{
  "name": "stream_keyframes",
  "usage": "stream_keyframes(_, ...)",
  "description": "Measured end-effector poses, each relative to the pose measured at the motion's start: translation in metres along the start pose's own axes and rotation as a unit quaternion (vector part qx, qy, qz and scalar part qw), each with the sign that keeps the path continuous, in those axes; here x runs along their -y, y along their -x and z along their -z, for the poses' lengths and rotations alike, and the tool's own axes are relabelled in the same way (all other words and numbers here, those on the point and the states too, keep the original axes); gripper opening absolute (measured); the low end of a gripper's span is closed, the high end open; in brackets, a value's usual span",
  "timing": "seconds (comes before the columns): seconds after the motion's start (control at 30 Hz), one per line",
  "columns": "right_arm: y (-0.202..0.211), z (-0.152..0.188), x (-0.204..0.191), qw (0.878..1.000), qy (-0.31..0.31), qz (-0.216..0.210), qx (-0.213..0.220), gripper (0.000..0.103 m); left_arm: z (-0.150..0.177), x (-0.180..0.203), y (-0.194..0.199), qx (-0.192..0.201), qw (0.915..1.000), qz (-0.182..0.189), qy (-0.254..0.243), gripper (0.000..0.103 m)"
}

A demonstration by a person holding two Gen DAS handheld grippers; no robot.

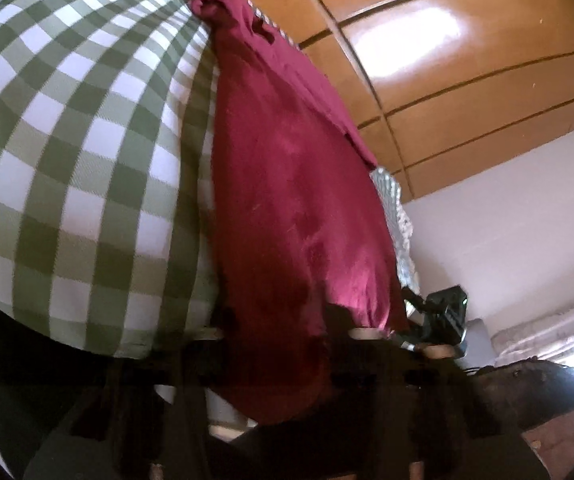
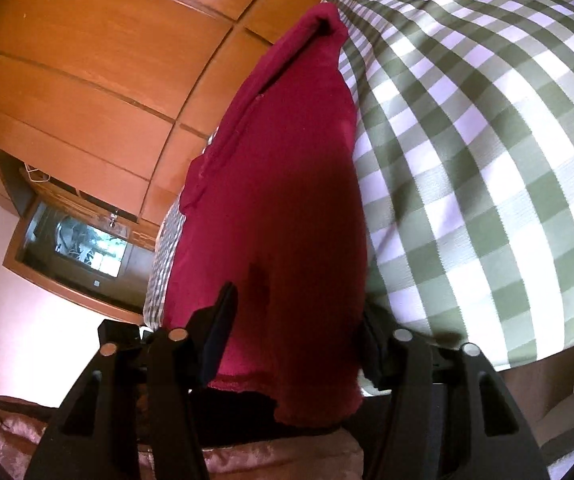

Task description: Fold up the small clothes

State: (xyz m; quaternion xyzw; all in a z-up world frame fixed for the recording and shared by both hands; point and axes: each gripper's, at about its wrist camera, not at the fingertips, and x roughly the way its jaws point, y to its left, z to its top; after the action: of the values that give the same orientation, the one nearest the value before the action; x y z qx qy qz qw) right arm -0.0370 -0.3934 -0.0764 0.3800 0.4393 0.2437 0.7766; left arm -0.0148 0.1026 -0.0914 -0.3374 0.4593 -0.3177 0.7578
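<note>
A dark red garment (image 1: 287,184) lies stretched over the edge of a green and white checked cloth (image 1: 67,128). In the left wrist view its near end drapes between my left gripper's dark fingers (image 1: 279,344), which are blurred and mostly in shadow. In the right wrist view the same red garment (image 2: 287,208) runs away from me along the checked cloth (image 2: 467,152). Its hemmed near end hangs between my right gripper's black fingers (image 2: 299,344), which stand wide apart on either side of it. The other gripper (image 1: 443,312) shows past the garment's edge.
Orange-brown wooden cabinet doors (image 1: 467,60) fill the background, also in the right wrist view (image 2: 87,80). A glass-fronted wooden unit (image 2: 75,248) hangs on a white wall (image 1: 507,240). A shiny pinkish-brown fabric (image 2: 247,460) lies below the right gripper.
</note>
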Motion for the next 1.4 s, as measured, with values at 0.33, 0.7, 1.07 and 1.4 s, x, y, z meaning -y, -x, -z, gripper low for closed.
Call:
stream_keyframes(0.33,0.034,-0.014,-0.012,0.99,0.007,-0.132,0.054,0.014,-0.004,0.03,0.042,0.083,0.9962,0.008,-0.025,0.006)
stream_keyframes(0.7,0.068,-0.023,-0.034,0.965,0.012,-0.243,0.094,0.014,0.002,0.075,0.087,0.135,0.9857,0.085,-0.054,0.006)
stream_keyframes(1.07,0.116,0.005,-0.076,0.942,0.102,-0.31,0.085,0.014,0.027,0.124,0.137,0.163,0.9714,0.149,-0.088,0.006)
stream_keyframes(1.4,0.127,0.012,-0.08,0.922,0.101,-0.363,0.085,0.015,0.033,0.14,0.157,0.152,0.9675,0.18,-0.091,0.006)
